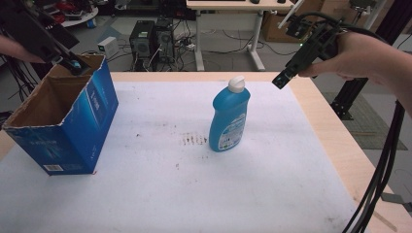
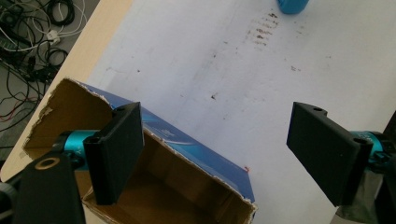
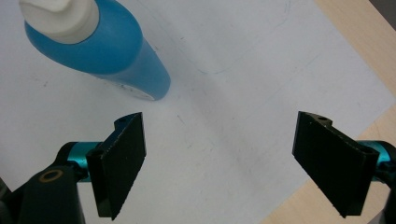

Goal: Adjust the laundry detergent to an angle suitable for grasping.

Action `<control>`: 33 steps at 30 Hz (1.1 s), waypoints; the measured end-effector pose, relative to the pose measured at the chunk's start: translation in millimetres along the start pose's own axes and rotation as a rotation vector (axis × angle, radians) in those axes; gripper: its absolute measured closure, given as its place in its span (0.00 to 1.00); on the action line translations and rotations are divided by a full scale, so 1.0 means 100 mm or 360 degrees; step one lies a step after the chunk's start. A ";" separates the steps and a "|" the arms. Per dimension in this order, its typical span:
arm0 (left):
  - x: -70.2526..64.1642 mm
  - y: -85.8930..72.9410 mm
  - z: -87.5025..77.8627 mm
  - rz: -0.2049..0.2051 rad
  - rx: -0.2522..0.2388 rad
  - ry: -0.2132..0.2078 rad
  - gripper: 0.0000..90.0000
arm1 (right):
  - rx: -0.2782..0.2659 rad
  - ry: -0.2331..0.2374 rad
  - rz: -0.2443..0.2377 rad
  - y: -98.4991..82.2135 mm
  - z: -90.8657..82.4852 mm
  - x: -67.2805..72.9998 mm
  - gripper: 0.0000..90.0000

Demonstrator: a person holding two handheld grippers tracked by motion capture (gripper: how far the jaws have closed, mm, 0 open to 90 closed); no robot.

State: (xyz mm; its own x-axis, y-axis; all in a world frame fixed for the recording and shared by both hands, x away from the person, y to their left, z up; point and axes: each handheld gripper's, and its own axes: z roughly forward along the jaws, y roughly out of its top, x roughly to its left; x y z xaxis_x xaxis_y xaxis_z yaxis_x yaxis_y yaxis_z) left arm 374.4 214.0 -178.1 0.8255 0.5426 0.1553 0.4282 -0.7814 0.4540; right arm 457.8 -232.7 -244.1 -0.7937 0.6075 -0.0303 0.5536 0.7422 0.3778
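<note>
**Operator:** Near the middle of the tabletop (image 1: 160,194), a little toward 3 o'clock in the high view, I have the blue bottle (image 1: 229,119) standing upright with its white cap (image 1: 236,83) on. Brown smudges (image 1: 193,140) mark the white cover just at its 9 o'clock side.

**Colleague:** And your claws?

**Operator:** My right claw (image 1: 282,80) hangs in the air at about 2 o'clock from the bottle, off its cap and well apart from it. In the right gripper view the jaws stand wide with only bare tabletop between them, and the bottle sits at 11 o'clock, outside the gap. I hold nothing there.

**Colleague:** The left one?

**Operator:** My left claw (image 1: 73,64) is over the far rim of the open cardboard box (image 1: 73,131), which stands at 9 o'clock on the tabletop. The left gripper view shows those jaws wide too: one over the box's brown inside, the other over the white cover beyond its torn blue wall. I can't tell whether a jaw brushes the rim. The bottle's base is just visible at 1 o'clock in that view.
</note>
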 end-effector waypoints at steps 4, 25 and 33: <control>-0.01 0.02 -0.01 0.0013 -0.0008 -0.0002 0.21 | -0.0004 -0.0001 -0.0012 -0.01 -0.01 0.01 0.18; -0.08 0.08 0.00 0.0044 -0.0046 -0.0002 0.21 | 0.0002 0.0015 -0.0017 0.00 0.01 -0.03 0.18; -0.13 0.13 0.05 0.0078 -0.0068 -0.0026 0.21 | -0.0006 0.0019 -0.0017 -0.01 0.01 -0.03 0.18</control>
State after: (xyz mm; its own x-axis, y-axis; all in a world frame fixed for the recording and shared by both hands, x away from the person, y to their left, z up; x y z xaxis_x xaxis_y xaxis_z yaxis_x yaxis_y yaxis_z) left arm 370.9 195.3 -178.9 0.8511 0.4987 0.1642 0.3714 -0.7928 0.4833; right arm 459.5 -234.9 -245.0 -0.8027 0.5960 -0.0232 0.5441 0.7476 0.3810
